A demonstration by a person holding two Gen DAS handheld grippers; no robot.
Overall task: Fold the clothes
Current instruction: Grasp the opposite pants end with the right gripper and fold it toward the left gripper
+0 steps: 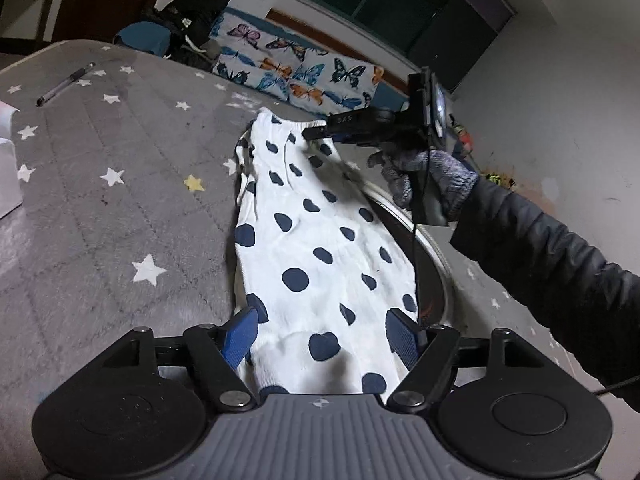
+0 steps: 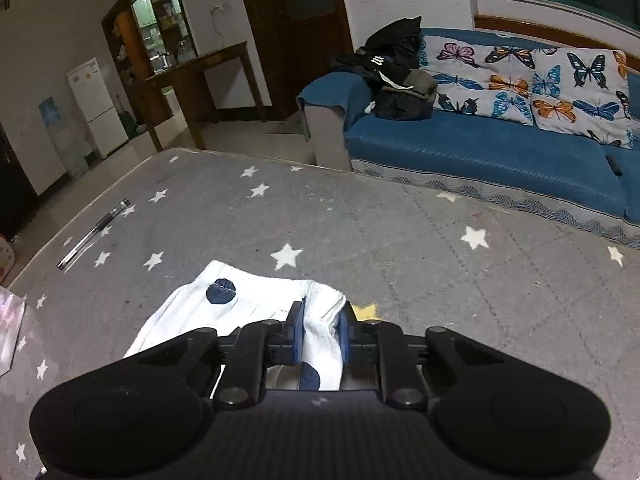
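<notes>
White garment with navy polka dots (image 1: pixel 316 248), lying stretched lengthwise across grey star-print cover. Elastic-gathered waistband edge (image 2: pixel 316 300) at twelve o'clock, bunched and lifted slightly; opposite end at six o'clock, mostly flat, lightly creased.

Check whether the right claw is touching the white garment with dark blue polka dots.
Touching. The right wrist view shows the right claw with both blue pads pressed against a bunched fold of the white polka-dot garment.
</notes>
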